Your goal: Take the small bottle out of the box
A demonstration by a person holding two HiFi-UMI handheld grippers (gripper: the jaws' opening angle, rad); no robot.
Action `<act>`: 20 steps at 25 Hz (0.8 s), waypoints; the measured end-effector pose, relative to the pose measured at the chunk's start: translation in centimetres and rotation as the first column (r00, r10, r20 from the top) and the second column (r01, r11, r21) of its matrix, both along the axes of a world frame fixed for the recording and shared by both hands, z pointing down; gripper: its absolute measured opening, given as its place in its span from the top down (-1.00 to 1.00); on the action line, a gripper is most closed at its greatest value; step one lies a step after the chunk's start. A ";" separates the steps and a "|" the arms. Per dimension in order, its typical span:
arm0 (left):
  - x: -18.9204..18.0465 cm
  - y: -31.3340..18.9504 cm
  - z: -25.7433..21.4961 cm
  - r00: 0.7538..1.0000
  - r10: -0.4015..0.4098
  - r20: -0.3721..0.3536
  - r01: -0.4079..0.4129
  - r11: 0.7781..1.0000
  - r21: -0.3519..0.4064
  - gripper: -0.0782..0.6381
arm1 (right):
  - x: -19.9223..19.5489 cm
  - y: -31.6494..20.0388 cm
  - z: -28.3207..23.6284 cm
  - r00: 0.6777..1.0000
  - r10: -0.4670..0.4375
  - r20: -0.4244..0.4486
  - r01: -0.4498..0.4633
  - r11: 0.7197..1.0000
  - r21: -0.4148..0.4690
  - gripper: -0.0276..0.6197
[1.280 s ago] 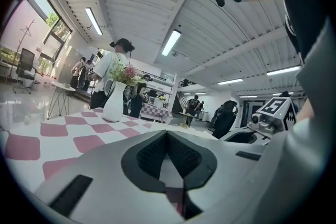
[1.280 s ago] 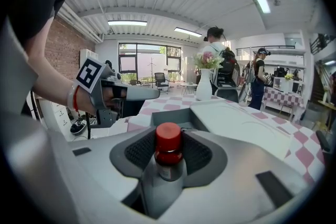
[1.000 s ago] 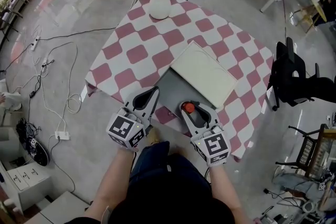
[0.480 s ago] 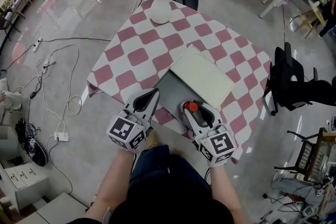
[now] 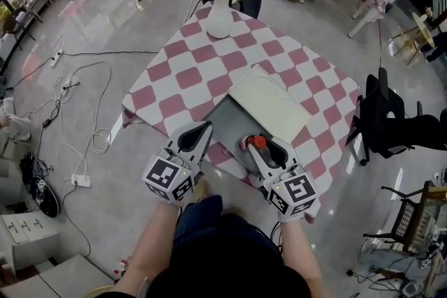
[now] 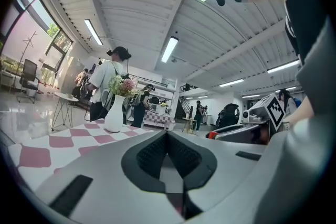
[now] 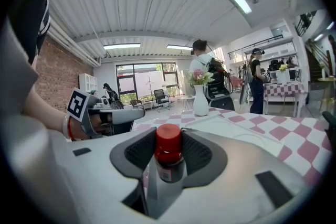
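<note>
The right gripper [image 7: 168, 153] is clenched on the bottle [image 7: 169, 165], its two dark pads pressing the neck from either side. The bottle stands upright in the grip, with its red cap [image 7: 168, 140] rising above the jaws. From the head view, the cap sits over the near right corner of the box [image 5: 227, 116]. The bottle seems to be clear of the box, though its height above it is hard to judge from that angle.

The left gripper [image 6: 168, 139] is closed, with its pads meeting and nothing between them. It hangs to the left of the right gripper, with its tip at the near left corner of the box; the head view does not show whether it touches the box.

The box is grey inside and lies open at the near edge of the table [image 5: 188, 77], which has a pink-and-white checked cloth. Its pale lid [image 5: 271, 102] is laid back toward the far right. A white vase [image 5: 220, 21] of flowers stands at the far corner of the table, well apart from the box.
</note>
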State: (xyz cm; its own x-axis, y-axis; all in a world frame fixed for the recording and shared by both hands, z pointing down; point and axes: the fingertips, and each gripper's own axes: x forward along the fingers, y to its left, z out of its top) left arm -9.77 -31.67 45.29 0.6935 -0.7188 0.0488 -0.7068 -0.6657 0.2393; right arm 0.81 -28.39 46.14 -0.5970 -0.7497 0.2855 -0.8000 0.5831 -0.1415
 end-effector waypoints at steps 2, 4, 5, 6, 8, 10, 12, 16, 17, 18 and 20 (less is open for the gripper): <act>-0.1 0.4 -0.4 1.000 -0.010 0.003 0.010 1.000 0.008 0.77 | -0.1 0.2 -0.4 1.000 -0.010 0.003 0.010 1.000 0.006 0.45; -0.3 0.7 -0.7 1.000 -0.022 0.012 0.022 1.000 0.017 0.77 | -0.1 0.3 -0.7 1.000 -0.017 0.006 0.017 1.000 0.015 0.45; -0.5 0.7 -0.9 0.999 -0.028 0.015 0.028 0.999 0.020 0.77 | -0.1 0.3 -0.9 1.000 -0.020 0.007 0.020 1.000 0.019 0.45; -0.6 0.9 -1.0 0.999 -0.034 0.016 0.034 0.999 0.022 0.77 | -0.1 0.3 -1.1 1.000 -0.022 0.008 0.022 0.999 0.023 0.45; -0.8 1.3 -1.3 0.999 -0.043 0.017 0.043 0.999 0.025 0.77 | -0.1 0.4 -1.7 1.000 -0.026 0.008 0.025 0.999 0.032 0.45; -1.0 1.6 -1.6 0.999 -0.049 0.022 0.048 0.998 0.029 0.77 | 0.0 0.5 -2.3 1.000 -0.027 0.012 0.027 0.999 0.040 0.45; -1.0 2.0 -1.7 0.998 -0.053 0.023 0.052 0.998 0.029 0.77 | 0.1 0.6 -2.9 0.999 -0.029 0.015 0.028 0.999 0.046 0.45; -1.0 2.7 -2.1 0.998 -0.054 0.020 0.053 0.998 0.034 0.77 | 0.2 0.9 -3.9 0.999 -0.034 0.017 0.033 0.997 0.065 0.45; -1.0 2.8 -2.2 0.998 -0.057 0.018 0.056 0.998 0.035 0.77 | 0.2 0.9 -4.2 0.999 -0.035 0.016 0.034 0.997 0.070 0.45; -0.9 2.9 -2.3 0.998 -0.060 0.018 0.059 0.998 0.035 0.77 | 0.3 1.0 -4.4 0.999 -0.036 0.016 0.035 0.997 0.075 0.45; -0.8 3.2 -2.5 0.998 -0.063 0.019 0.062 0.997 0.035 0.77 | 0.4 1.0 -4.8 0.999 -0.039 0.017 0.037 0.996 0.082 0.45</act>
State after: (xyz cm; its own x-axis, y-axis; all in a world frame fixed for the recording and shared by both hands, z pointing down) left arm -10.62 -28.48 42.81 0.6461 -0.7624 0.0363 -0.7518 -0.6275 0.2026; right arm 1.18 -27.35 41.33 -0.6301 -0.7467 0.2130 -0.7747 0.6233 -0.1066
